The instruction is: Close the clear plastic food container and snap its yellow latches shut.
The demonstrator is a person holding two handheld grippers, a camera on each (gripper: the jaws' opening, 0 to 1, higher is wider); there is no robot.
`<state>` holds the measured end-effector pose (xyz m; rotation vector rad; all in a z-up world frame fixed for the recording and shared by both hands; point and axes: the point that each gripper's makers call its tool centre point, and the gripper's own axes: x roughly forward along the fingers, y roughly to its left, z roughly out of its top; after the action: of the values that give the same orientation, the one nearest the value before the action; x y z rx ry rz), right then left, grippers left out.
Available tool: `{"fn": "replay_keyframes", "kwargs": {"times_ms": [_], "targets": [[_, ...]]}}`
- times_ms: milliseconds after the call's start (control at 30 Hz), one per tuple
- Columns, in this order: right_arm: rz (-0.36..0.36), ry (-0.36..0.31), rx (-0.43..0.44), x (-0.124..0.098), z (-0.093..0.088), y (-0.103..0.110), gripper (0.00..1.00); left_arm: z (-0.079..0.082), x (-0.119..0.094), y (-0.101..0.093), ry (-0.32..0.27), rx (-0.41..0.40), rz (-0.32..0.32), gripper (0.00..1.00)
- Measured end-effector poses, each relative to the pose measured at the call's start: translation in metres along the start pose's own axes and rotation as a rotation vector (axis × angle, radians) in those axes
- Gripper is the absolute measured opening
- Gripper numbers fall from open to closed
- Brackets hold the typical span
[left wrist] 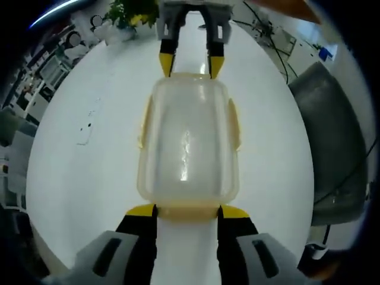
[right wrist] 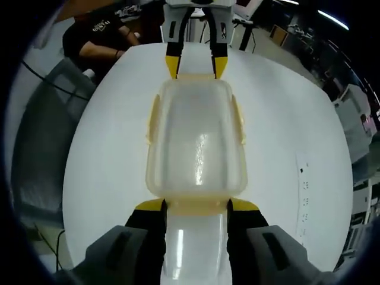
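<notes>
The clear plastic container [left wrist: 189,148] [right wrist: 197,142] lies lengthwise on a round white table [left wrist: 89,178] with its lid seated on top. Yellow latches [left wrist: 234,122] run along its long sides, and I cannot tell if they are snapped down. My left gripper [left wrist: 187,211] is open at the near end, its yellow tips straddling the end latch [left wrist: 187,214]. My right gripper [right wrist: 196,206] is open at the opposite end, jaws either side of that end latch [right wrist: 196,208]. Each gripper faces the other across the container [left wrist: 190,62] [right wrist: 195,64].
A grey chair [left wrist: 332,136] [right wrist: 41,136] stands by one side of the table. A person in a black shirt [right wrist: 98,38] sits beyond the table edge. A potted plant [left wrist: 127,15] rests at the far end. Small printed marks [left wrist: 86,127] [right wrist: 304,190] dot the tabletop.
</notes>
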<state>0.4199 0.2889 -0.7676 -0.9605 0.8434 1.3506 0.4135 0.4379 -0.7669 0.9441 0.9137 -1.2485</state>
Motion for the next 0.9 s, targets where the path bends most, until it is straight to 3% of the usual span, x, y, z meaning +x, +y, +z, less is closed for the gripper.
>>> {"fn": "replay_keyframes", "kwargs": {"times_ms": [200, 900], "targets": [[-0.009, 0.004, -0.002, -0.012, -0.022, 0.001, 0.37, 0.024, 0.003, -0.006, -0.006, 0.003, 0.006, 0.34], [-0.036, 0.014, 0.028, -0.046, -0.087, -0.004, 0.37, 0.093, 0.030, 0.000, -0.013, 0.034, -0.003, 0.33]]}}
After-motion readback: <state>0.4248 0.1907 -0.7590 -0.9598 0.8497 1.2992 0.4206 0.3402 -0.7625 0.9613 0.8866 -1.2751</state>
